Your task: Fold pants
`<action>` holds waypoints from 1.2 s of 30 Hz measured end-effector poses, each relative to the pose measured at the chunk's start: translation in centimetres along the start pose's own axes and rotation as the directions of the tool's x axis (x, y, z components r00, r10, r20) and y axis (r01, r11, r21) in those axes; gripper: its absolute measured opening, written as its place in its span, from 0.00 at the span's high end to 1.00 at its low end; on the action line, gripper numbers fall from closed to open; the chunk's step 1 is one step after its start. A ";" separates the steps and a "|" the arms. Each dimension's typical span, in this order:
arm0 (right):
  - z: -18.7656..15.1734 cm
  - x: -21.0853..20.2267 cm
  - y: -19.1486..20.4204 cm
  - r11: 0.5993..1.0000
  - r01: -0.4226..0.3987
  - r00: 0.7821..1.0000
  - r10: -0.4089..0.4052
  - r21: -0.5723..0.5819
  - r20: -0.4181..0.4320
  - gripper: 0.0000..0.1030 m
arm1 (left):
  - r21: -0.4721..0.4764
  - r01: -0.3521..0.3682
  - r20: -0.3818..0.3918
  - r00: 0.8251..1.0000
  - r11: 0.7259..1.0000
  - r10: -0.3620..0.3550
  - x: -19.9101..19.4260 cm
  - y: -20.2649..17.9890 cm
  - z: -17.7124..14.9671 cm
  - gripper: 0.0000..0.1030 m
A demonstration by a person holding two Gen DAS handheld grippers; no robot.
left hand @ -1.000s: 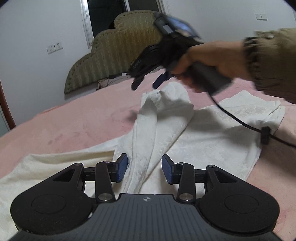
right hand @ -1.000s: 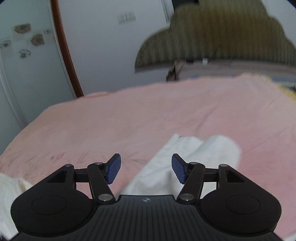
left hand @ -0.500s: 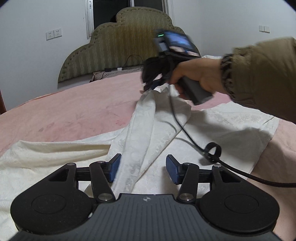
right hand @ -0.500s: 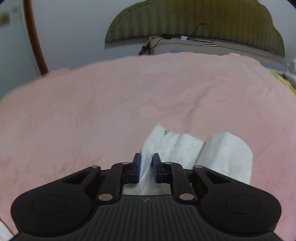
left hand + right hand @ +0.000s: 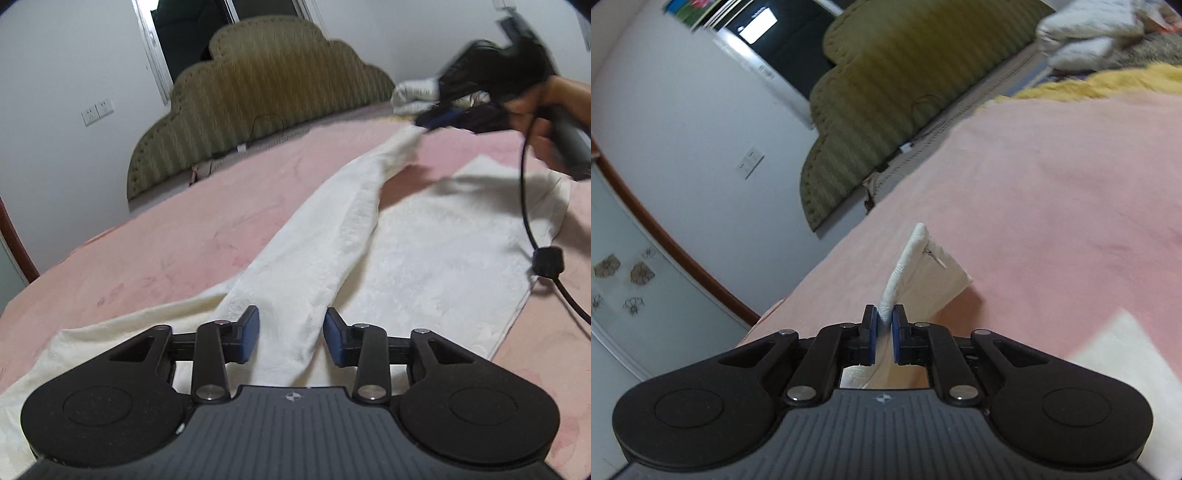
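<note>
The right gripper (image 5: 884,325) is clamped on the hem end of one leg of the white pants (image 5: 314,266); in its own view a rolled edge of the cloth (image 5: 905,266) stands up from between the blue pads and the leg end hangs just past them, lifted off the pink bedspread (image 5: 1052,184). In the left wrist view that same right gripper (image 5: 436,118) shows far off and blurred, in the person's right hand (image 5: 554,110), with the leg drawn out into a long taut band running from it back toward the camera.

The left gripper (image 5: 291,339) hovers with its jaws wide apart, holding nothing. The raised leg passes directly between its two pads, low over the crotch and seat region of the garment, though I cannot tell whether either pad touches the fabric.

The relation that matters is the leg's long axis: it runs almost straight away from the left gripper, up and to the right, ending at the right gripper. The second leg lies flat on the bed to the right of that band, its own length roughly parallel, and the waist part spreads to the left and under the left gripper. So the left is nearer the waist end and the right owns the hem. Judging by this, the lifted leg is about to be laid across its partner, with the left gripper placed to pin or pinch the near end.
</note>
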State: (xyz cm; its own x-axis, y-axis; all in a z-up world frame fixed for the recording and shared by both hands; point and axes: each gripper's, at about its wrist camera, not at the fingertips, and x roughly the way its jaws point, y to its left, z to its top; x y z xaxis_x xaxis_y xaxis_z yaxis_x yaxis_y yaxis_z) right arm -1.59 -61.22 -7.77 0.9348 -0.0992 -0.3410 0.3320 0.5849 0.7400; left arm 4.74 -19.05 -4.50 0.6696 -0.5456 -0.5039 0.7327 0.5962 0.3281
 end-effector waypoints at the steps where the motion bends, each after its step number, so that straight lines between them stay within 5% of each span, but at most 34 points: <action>1: -0.2 -0.3 -1.3 1.000 0.010 1.000 -0.010 0.030 -0.017 0.91 | 0.009 -0.002 -0.011 1.000 1.000 0.002 0.4 -0.2 0.1 0.64; 6: -1.2 1.3 -5.6 0.975 0.073 0.993 -0.052 0.212 -0.102 0.87 | 0.112 -0.048 -0.009 0.999 0.993 0.049 1.2 -1.7 0.4 0.62; 16: -1.1 4.8 -6.5 0.930 0.047 0.996 -0.017 0.364 -0.087 0.86 | 0.303 -0.120 0.016 0.993 0.946 0.120 2.8 -4.6 0.2 0.56; 19: -0.9 5.0 -7.1 0.914 0.035 0.997 -0.002 0.405 -0.082 0.86 | 0.310 -0.122 0.015 0.992 0.943 0.124 3.2 -4.7 0.2 0.58; 21: -1.0 4.5 -7.6 0.908 0.030 0.996 0.007 0.417 -0.085 0.86 | 0.313 -0.123 0.014 0.992 0.942 0.125 3.1 -5.0 0.0 0.72; 23: -0.8 4.6 -7.6 0.913 0.029 0.996 0.010 0.407 -0.094 0.86 | 0.310 -0.121 0.024 0.992 0.943 0.120 2.6 -5.4 -0.3 0.88; 25: -0.5 4.3 -7.3 0.940 0.011 0.997 0.016 0.340 -0.077 0.86 | 0.297 -0.115 0.048 0.993 0.948 0.106 1.9 -5.4 -0.2 0.93; 30: 0.2 1.7 -5.6 0.974 -0.047 0.999 0.041 0.222 0.030 0.92 | 0.173 -0.115 0.123 0.988 0.978 0.095 0.2 -3.4 1.6 0.94; 33: 1.3 -0.9 -4.0 0.985 -0.072 0.995 0.060 0.155 0.085 0.92 | 0.028 -0.034 0.153 0.988 0.999 0.030 -1.3 -0.7 3.2 0.93; 36: 1.5 -4.5 -3.1 0.996 -0.052 0.993 0.043 0.078 0.105 0.92 | 0.002 0.087 0.154 0.984 0.996 -0.086 -2.3 0.2 3.5 0.93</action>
State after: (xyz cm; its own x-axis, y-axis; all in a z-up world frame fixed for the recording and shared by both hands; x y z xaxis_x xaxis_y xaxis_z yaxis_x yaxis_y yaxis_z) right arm -6.64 -63.77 -7.68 0.9564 -0.1581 -0.2455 0.2920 0.5245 0.7998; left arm 3.81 -19.75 -0.48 0.6148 -0.6791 -0.4011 0.7883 0.5454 0.2849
